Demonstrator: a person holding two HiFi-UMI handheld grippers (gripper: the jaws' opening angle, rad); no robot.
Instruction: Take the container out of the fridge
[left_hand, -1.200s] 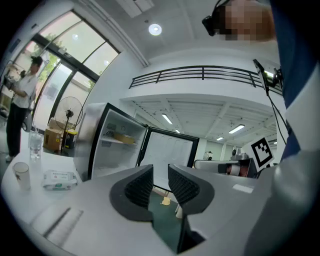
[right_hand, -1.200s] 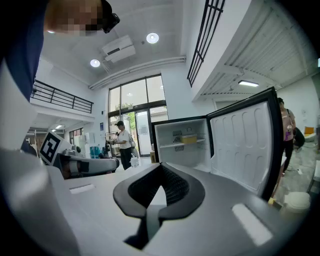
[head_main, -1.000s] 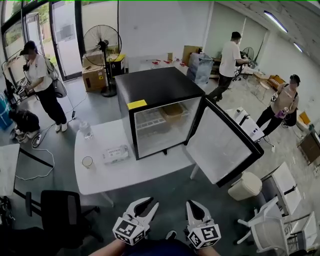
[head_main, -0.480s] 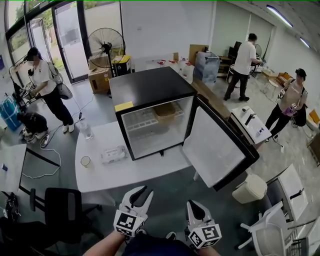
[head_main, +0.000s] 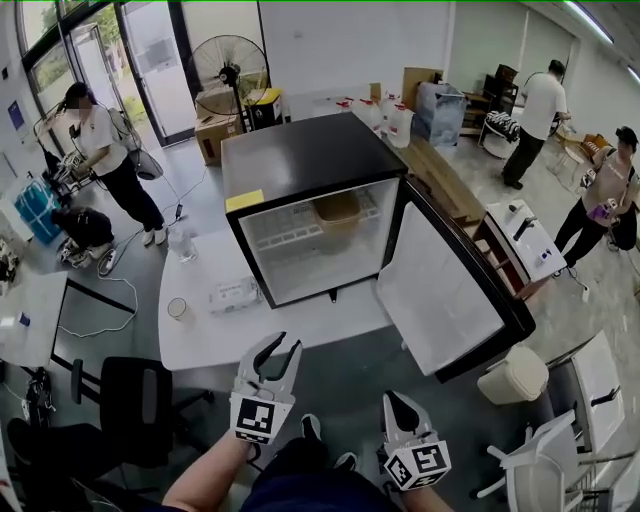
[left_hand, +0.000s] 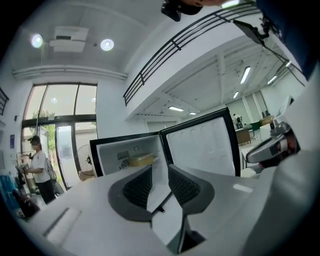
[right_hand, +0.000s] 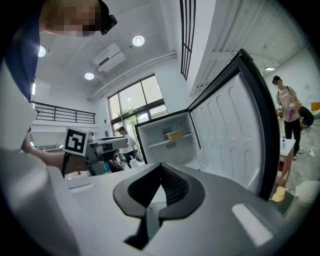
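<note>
A black mini fridge (head_main: 305, 160) stands on a white table (head_main: 290, 325), with its door (head_main: 440, 295) swung wide open to the right. On the upper shelf inside sits a tan lidded container (head_main: 338, 209), which also shows as the container (left_hand: 141, 159) in the left gripper view and the container (right_hand: 175, 135) in the right gripper view. My left gripper (head_main: 273, 351) hovers before the table's front edge, open and empty, as seen at the left gripper (left_hand: 160, 167). My right gripper (head_main: 394, 406) hangs lower and nearer to me, shut and empty, as seen at the right gripper (right_hand: 161, 168).
On the table left of the fridge lie a wipes pack (head_main: 233, 295), a paper cup (head_main: 177, 309) and a bottle (head_main: 181, 243). A black chair (head_main: 130, 410) stands at lower left. A bin (head_main: 513, 372) sits under the open door. People stand at the left and far right.
My left gripper has risen and moved forward toward the table's front edge. The right gripper has stayed low. The view has shifted, so the fridge sits slightly lower and closer.
</note>
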